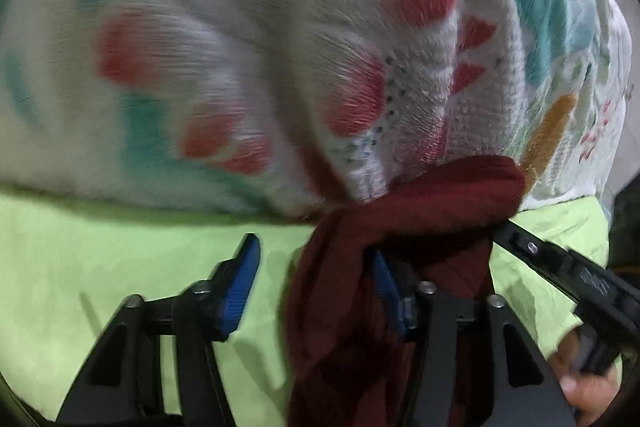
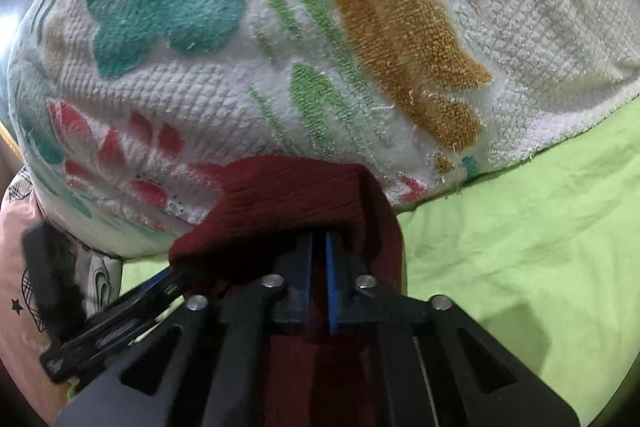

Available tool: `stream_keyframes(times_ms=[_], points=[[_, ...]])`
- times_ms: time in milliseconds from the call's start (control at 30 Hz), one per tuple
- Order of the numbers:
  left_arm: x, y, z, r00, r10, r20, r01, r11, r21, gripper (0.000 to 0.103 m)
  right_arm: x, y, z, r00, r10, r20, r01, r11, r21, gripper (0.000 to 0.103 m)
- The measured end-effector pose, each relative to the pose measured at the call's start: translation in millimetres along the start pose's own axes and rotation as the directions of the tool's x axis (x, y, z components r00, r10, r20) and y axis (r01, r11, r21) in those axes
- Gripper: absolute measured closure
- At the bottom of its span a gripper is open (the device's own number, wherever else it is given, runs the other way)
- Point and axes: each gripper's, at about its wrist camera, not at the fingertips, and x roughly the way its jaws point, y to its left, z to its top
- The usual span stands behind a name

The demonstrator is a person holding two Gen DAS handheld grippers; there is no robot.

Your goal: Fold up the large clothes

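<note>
A dark red garment (image 1: 392, 227) hangs bunched in front of both cameras, above a lime-green sheet (image 1: 100, 247). My left gripper (image 1: 316, 267) is open; the red cloth drapes over its right blue pad (image 1: 386, 283), and its left pad (image 1: 240, 287) is bare. My right gripper (image 2: 319, 247) is shut on the dark red garment (image 2: 288, 195), which folds over its fingertips and hangs down between the fingers. The right gripper also shows at the right of the left wrist view (image 1: 560, 267), its tip buried in the cloth.
A big white towel-like blanket (image 2: 320, 47) with red, teal, green and ochre flower patterns lies heaped just behind the garment. It also fills the top of the left wrist view (image 1: 280, 47). The green sheet (image 2: 520, 247) covers the bed. A pink printed fabric (image 2: 20, 267) is at far left.
</note>
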Motion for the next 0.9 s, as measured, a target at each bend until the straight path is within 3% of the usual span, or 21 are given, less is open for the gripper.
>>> stream_keyframes(times_ms=[33,67,200,333,433,500,533,567,633,700,733,767,833,900], points=[[6,-4,0,1.0,-0.016,-0.012,0.016,1.0,0.015,0.099,-6,3,-2,1.0,0.006,0.008,-0.006,1.0,-0.021,0.103],[9,-7,0,1.0,-0.011,-0.025,0.011,1.0,0.026,0.097,-13,8,-5,1.0,0.011,0.02,-0.01,0.999,-0.049,0.103],[-15,-10,-12,0.999,-0.014,0.044,0.012,0.999,0.047,0.098,-44,24,-11,0.998,0.02,0.053,-0.013,0.991,-0.131,0.103],[-73,-11,-40,0.993,-0.068,0.098,0.06,0.994,0.088,0.098,-83,33,-24,0.994,0.096,0.053,-0.088,0.988,-0.127,0.103],[-105,-19,-63,0.989,-0.084,0.125,0.067,0.988,0.137,0.098,-101,39,-40,0.996,0.078,0.043,-0.072,0.989,-0.129,0.103],[-116,-18,-76,0.988,-0.104,0.115,0.088,0.987,0.137,0.098,-98,30,-45,0.996,0.089,0.009,-0.088,0.994,-0.067,0.099],[-121,-19,-82,0.988,-0.099,0.115,0.082,0.987,0.14,0.098,-93,25,-47,0.996,0.094,-0.008,-0.094,0.995,-0.024,0.081],[-122,-19,-89,0.99,-0.092,0.109,0.076,0.987,0.141,0.098,-89,18,-51,0.992,0.126,-0.026,-0.125,0.992,0.033,0.049],[-116,-17,-99,0.992,-0.094,0.081,0.083,0.988,0.131,0.098,-81,9,-59,0.981,0.191,-0.035,-0.186,0.976,0.112,0.017],[-116,-14,-114,0.993,-0.092,0.068,0.084,0.99,0.116,0.098,-75,11,-64,0.993,0.105,-0.052,-0.099,0.989,0.111,0.018],[-115,-8,-119,0.994,-0.095,0.062,0.088,0.991,0.101,0.098,-70,11,-65,0.995,0.065,-0.069,-0.057,0.993,0.104,0.024],[-112,-4,-122,0.993,-0.105,0.054,0.101,0.992,0.08,0.098,-63,8,-68,0.994,0.067,-0.087,-0.057,0.992,0.113,0.04],[-108,2,-126,0.99,-0.133,0.044,0.131,0.99,0.046,0.098,-45,3,-74,0.987,0.081,-0.139,-0.06,0.987,0.147,0.057],[-105,4,-126,0.989,-0.14,0.044,0.138,0.99,0.039,0.098,-33,3,-77,0.983,0.102,-0.151,-0.078,0.984,0.157,0.063]])
